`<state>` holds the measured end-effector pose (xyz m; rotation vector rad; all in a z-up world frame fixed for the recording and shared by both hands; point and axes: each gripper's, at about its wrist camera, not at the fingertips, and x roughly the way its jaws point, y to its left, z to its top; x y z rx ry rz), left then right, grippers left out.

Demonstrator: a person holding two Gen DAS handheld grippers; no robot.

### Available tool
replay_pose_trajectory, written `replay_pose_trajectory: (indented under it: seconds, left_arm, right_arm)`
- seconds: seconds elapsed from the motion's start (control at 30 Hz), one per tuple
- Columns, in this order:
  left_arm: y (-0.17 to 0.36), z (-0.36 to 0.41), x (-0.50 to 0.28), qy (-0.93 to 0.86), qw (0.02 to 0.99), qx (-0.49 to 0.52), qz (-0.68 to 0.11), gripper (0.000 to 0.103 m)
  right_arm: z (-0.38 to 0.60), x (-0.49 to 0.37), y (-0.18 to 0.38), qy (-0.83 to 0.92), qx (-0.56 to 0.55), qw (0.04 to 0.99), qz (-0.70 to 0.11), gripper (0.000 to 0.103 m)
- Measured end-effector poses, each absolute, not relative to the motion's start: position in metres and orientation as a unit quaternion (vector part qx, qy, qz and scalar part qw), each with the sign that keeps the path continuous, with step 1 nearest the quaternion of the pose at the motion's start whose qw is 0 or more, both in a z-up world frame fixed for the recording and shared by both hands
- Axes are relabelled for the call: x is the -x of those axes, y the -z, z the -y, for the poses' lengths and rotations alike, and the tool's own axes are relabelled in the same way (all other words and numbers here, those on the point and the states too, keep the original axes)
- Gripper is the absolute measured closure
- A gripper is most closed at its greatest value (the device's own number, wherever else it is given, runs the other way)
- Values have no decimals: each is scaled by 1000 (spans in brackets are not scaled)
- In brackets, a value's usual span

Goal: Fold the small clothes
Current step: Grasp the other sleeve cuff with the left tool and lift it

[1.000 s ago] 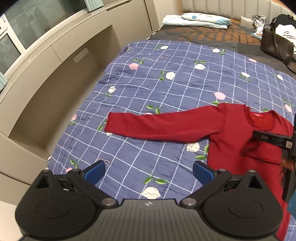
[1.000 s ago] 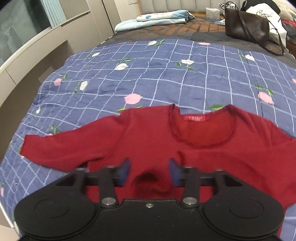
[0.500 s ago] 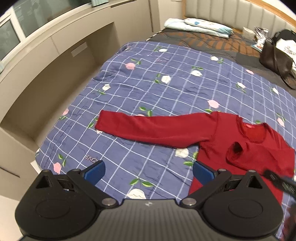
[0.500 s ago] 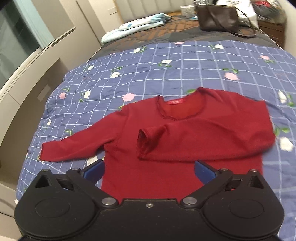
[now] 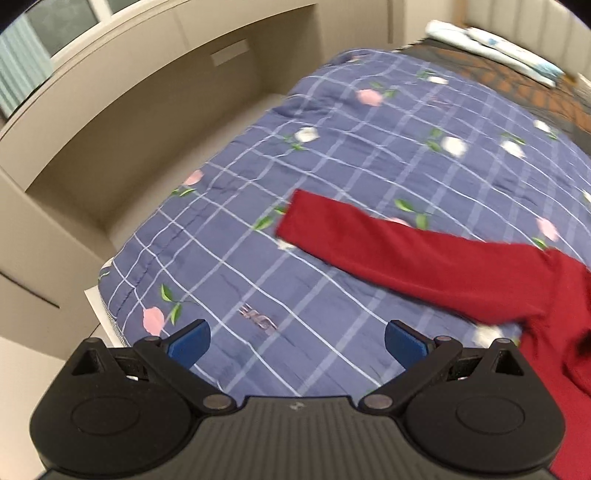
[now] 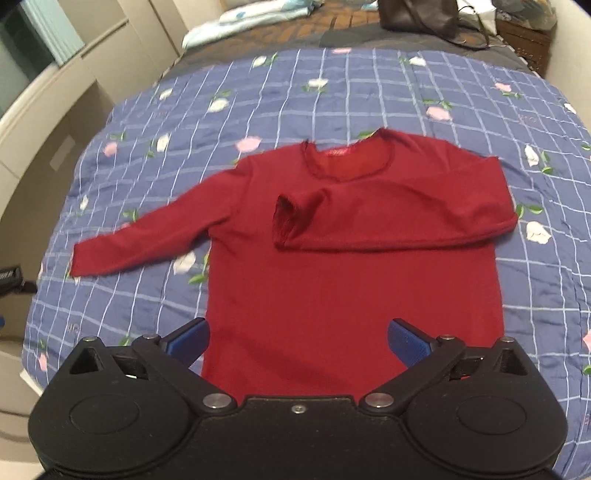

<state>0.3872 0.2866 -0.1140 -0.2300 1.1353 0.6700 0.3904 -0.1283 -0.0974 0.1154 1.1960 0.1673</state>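
A dark red long-sleeved top (image 6: 351, 280) lies flat on the blue checked floral quilt (image 6: 332, 96). Its right sleeve (image 6: 388, 218) is folded across the chest, cuff near the middle. The left sleeve (image 6: 147, 236) stretches out straight toward the bed's left edge, and it also shows in the left wrist view as the left sleeve (image 5: 406, 251). My right gripper (image 6: 297, 341) is open above the top's hem, holding nothing. My left gripper (image 5: 297, 341) is open over bare quilt, short of the left cuff (image 5: 291, 218).
A beige built-in ledge (image 5: 147, 122) runs along the bed's left side, with a gap beside the quilt's edge (image 5: 110, 291). Folded light bedding (image 6: 255, 18) and a dark handbag (image 6: 417, 14) lie at the head of the bed.
The right gripper let go of the right sleeve on the chest, opened and drew back toward the hem. The left gripper swung left and closer to the outstretched sleeve's cuff.
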Motion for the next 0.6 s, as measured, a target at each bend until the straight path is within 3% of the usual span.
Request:
replay_pose_trajectory:
  seconds: [0.37,0.6]
  left_arm:
    - [205,-388,-441,-346,776,179,-497,2]
    - [248,-433,-460,-380,753,244,-479,20]
  right_arm:
    - [98,-377,128,-69,-13,766,-639,1]
    - [94,-372,139,-59,-1,747,-662,1]
